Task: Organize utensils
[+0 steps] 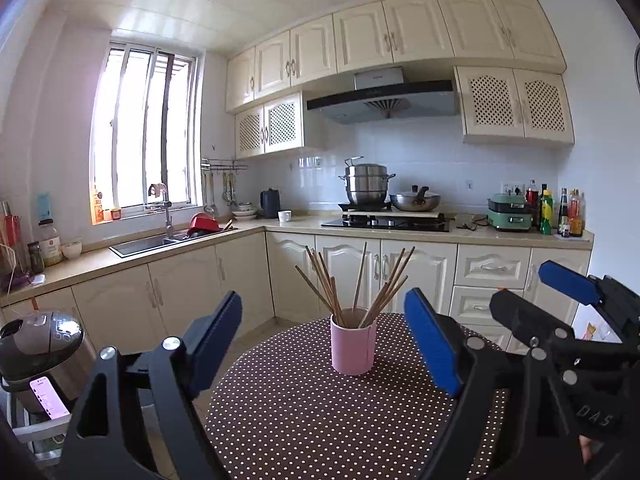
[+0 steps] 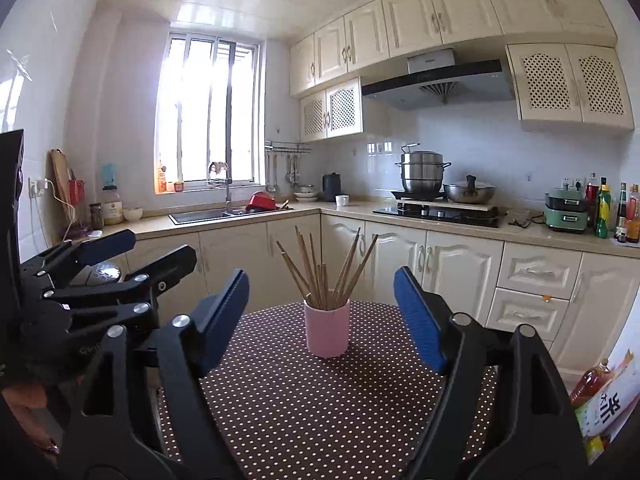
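A pink cup (image 1: 353, 345) stands upright near the middle of my round worktop (image 1: 304, 420), which wears a brown cloth dotted white. Out of it fan a bundle of wooden chopsticks (image 1: 352, 284) — thin, pale brown, leaning outward to both sides, with one standing almost straight up. From my right-hand camera the same cup (image 2: 327, 330) and chopsticks (image 2: 326, 272) sit dead ahead, on the worktop (image 2: 320, 408).

Around it is the kitchen: cream cabinets, a sink (image 1: 146, 243) under the bright window, a steel pot (image 1: 367, 184) and a lidded pan (image 1: 416, 200) on the stove, a green cooker (image 1: 509, 212) and a row of bottles (image 1: 560, 210) at the far right. A rice cooker (image 1: 38, 344) sits low at my left, with a lit phone (image 1: 50, 397) just below it. Nothing lies between my fingers and the cup.

My left gripper (image 1: 324, 344) hovers above the near edge of the worktop, its blue fingers (image 1: 432, 344) spread wide and empty, framing the cup without touching it. My right gripper (image 2: 322, 320) is alongside, level and aimed the same way, its fingers (image 2: 418, 320) wide apart too and holding nothing. Each camera catches the other gripper at its edge — the right gripper (image 1: 532, 300) also shows parted there, and so does the left gripper (image 2: 140, 254).
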`<state>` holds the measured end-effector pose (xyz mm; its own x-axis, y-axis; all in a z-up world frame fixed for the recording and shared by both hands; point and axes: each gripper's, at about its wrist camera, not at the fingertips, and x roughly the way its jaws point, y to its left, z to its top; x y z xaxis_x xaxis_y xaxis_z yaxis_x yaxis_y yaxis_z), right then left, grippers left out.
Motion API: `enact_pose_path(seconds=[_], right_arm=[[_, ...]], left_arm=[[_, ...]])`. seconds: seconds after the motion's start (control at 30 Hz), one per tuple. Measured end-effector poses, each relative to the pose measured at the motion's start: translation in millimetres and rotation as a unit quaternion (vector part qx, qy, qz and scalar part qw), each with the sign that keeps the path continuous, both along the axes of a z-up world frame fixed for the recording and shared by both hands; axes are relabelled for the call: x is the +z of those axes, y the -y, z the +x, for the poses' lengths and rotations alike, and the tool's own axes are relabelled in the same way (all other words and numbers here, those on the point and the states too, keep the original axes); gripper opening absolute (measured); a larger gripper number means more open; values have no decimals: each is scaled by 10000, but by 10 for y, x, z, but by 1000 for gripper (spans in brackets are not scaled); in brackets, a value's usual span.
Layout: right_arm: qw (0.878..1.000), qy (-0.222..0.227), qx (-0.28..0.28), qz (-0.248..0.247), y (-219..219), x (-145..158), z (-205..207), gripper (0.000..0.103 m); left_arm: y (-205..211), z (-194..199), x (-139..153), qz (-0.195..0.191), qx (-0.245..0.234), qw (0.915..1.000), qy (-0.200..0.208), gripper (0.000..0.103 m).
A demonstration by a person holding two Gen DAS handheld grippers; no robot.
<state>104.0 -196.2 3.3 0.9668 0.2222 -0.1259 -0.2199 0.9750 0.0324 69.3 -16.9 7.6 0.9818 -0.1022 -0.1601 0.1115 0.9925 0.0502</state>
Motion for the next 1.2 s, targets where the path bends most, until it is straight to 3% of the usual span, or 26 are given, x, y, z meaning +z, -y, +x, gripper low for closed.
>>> enact_pose_path(seconds=[0.43, 1.2], right_arm=[[9996, 270, -37, -103, -25, 55, -188, 89], [9991, 357, -141, -190, -63, 75, -209, 93]], left_arm=[[-90, -242, 75, -98, 262, 9991, 314, 84], [-151, -260, 103, -140, 340, 9984, 429, 86]])
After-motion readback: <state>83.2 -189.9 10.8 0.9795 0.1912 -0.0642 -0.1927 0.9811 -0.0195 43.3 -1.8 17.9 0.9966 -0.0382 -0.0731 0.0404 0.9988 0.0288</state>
